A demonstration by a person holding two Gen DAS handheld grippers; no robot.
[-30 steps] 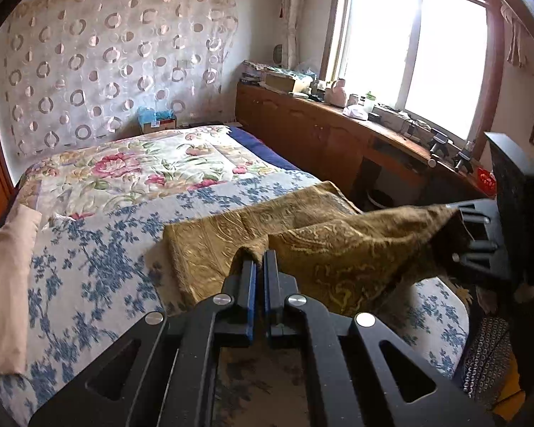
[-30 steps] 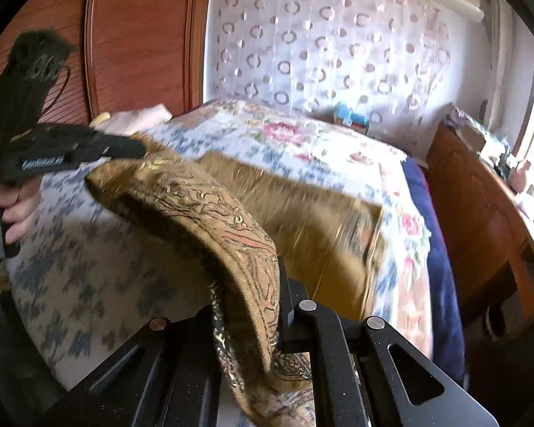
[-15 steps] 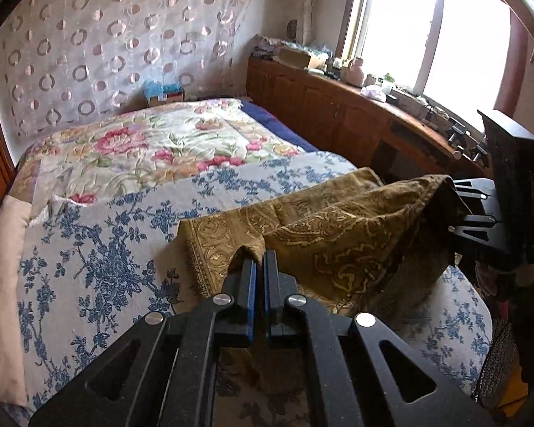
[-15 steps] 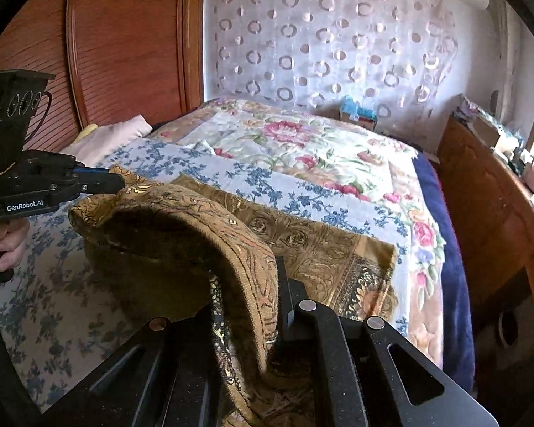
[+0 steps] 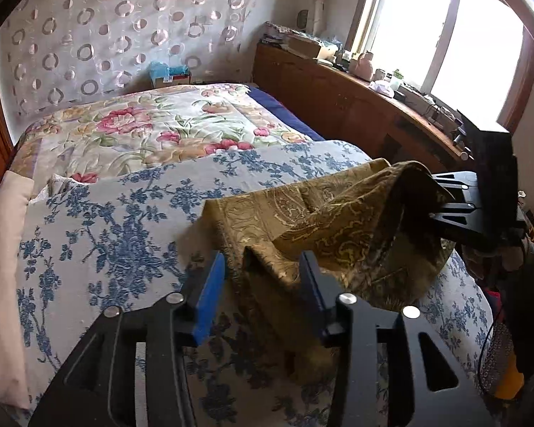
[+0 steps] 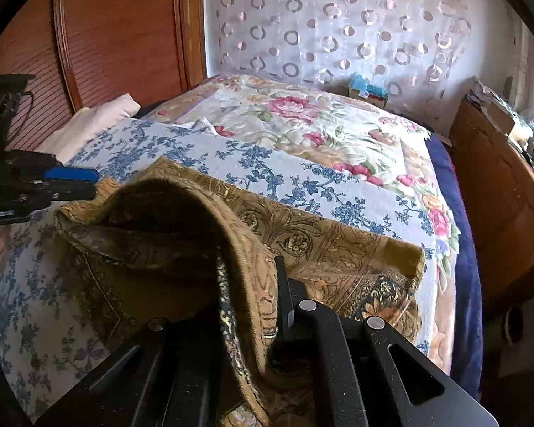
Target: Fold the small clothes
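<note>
Golden-brown cloth (image 5: 324, 220) is lying half folded on the bed (image 5: 99, 227). I am opening my left fingers (image 5: 263, 284) around its corner; my right fingers (image 6: 252, 306) are pinching the other corner, not yet laid down.

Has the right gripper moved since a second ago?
Yes. In the left wrist view the right gripper, shut on the gold cloth, has carried its corner forward over the bed, toward the floral quilt.

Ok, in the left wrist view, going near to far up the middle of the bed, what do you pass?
Left hand-held gripper, jaws opening around a fold → olive-gold paisley cloth → blue-and-white floral sheet → pink-and-green floral quilt → blue tissue box → circle-patterned curtain.
</note>
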